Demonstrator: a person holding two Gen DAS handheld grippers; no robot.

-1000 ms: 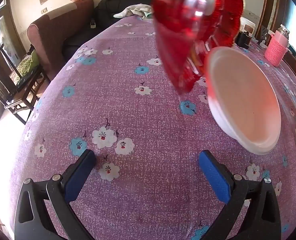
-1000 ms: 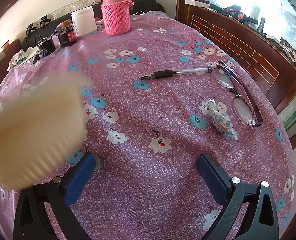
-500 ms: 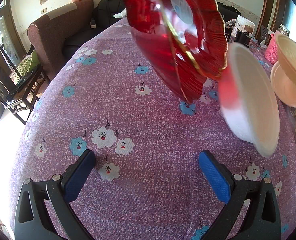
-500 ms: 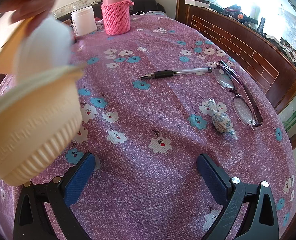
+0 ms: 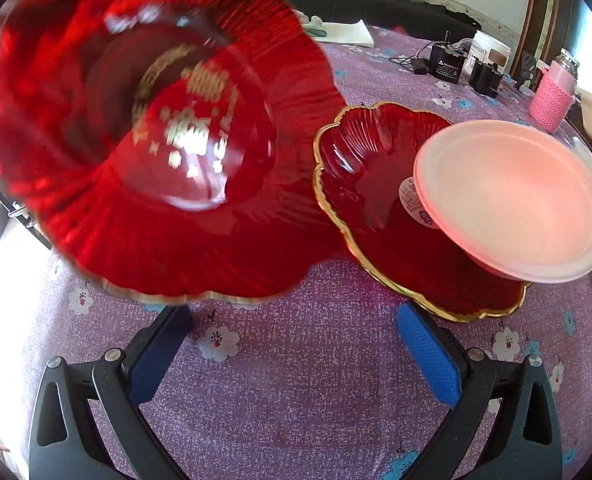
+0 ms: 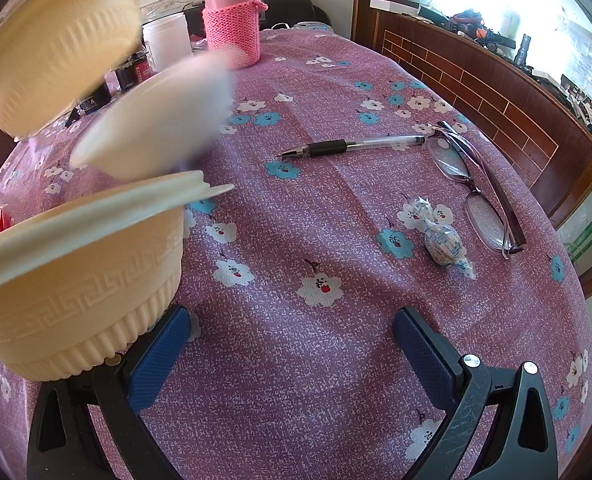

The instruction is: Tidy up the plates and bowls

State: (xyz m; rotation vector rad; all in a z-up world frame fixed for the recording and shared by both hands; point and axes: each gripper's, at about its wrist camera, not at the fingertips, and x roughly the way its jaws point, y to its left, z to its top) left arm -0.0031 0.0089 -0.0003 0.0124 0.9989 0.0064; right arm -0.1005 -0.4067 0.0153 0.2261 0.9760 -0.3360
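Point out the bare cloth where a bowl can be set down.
Free: the cloth between the right gripper, black pen and wrapped candy. Also ahead of the left gripper, below the gold-rimmed red glass plate. Crowded: around the cream ribbed bowl.

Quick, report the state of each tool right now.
Left tool: open, holding nothing, blue pads spread over the tablecloth.
Right tool: open, holding nothing; cream bowl beside its left pad.

On the worktop, a pen lies left of the glasses, a wrapped sweet before them; the flask stands behind. 1 plate carries a tilted bowl.
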